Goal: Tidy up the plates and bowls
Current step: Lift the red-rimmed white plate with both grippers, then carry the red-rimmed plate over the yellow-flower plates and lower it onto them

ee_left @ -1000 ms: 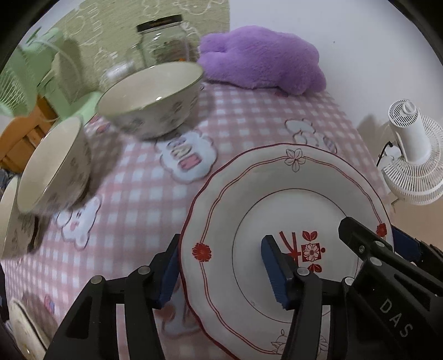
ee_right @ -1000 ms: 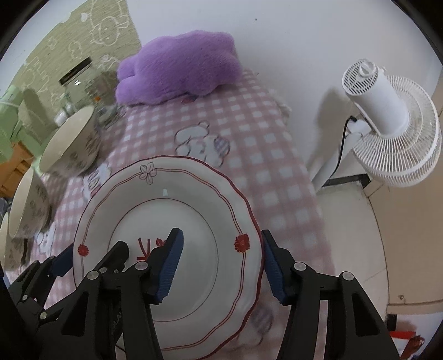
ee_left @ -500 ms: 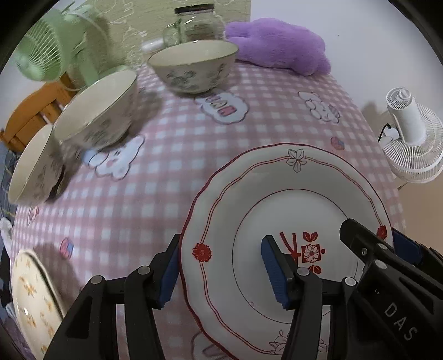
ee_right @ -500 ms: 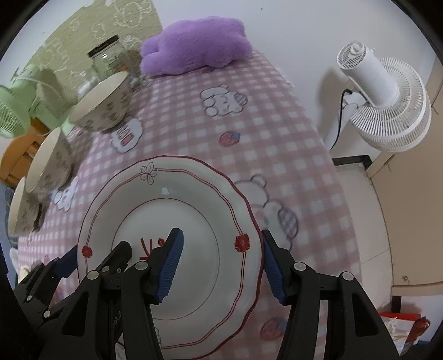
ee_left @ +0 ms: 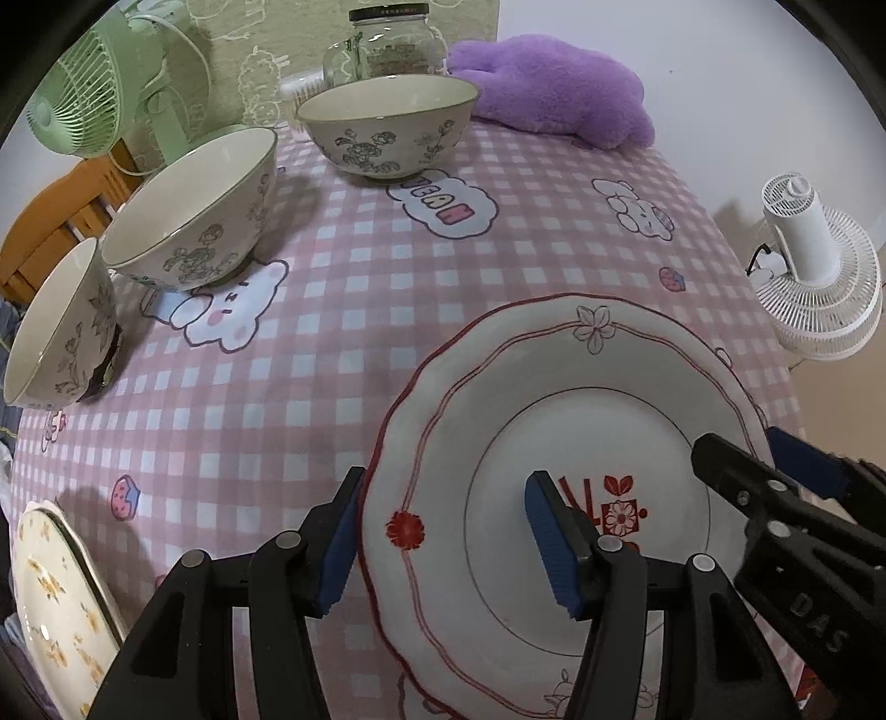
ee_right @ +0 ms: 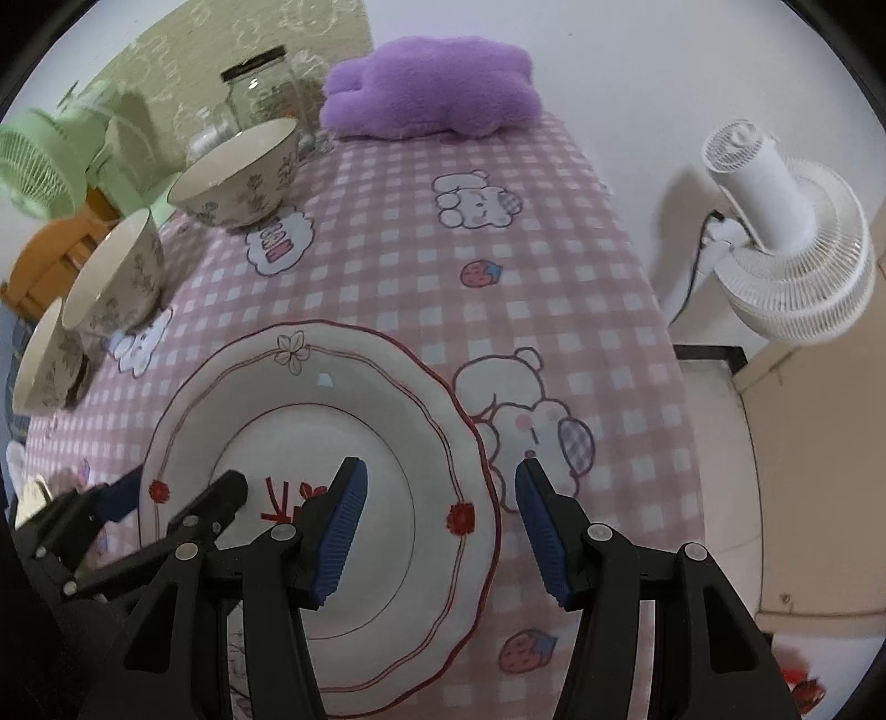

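Observation:
A white plate with a red scalloped rim (ee_left: 581,421) is held between both grippers above the pink checked table. My left gripper (ee_left: 443,531) straddles its left rim, one blue pad under the edge and one on the plate's face. My right gripper (ee_right: 437,515) straddles its right rim (ee_right: 465,443) in the same way. Three floral bowls (ee_left: 387,127) (ee_left: 194,210) (ee_left: 61,332) stand in a row along the table's left side. A plate with yellow flowers (ee_left: 55,609) lies at the near left corner.
A glass jar (ee_left: 393,44) and a purple plush (ee_left: 554,94) sit at the far end of the table. A green fan (ee_left: 99,94) and a wooden chair (ee_left: 50,227) are at the left. A white fan (ee_right: 786,243) stands on the floor past the right edge.
Both grippers have drawn the red-rimmed plate back toward the near end of the table, and the bowls and jar now look farther off. The hold on the plate is unchanged.

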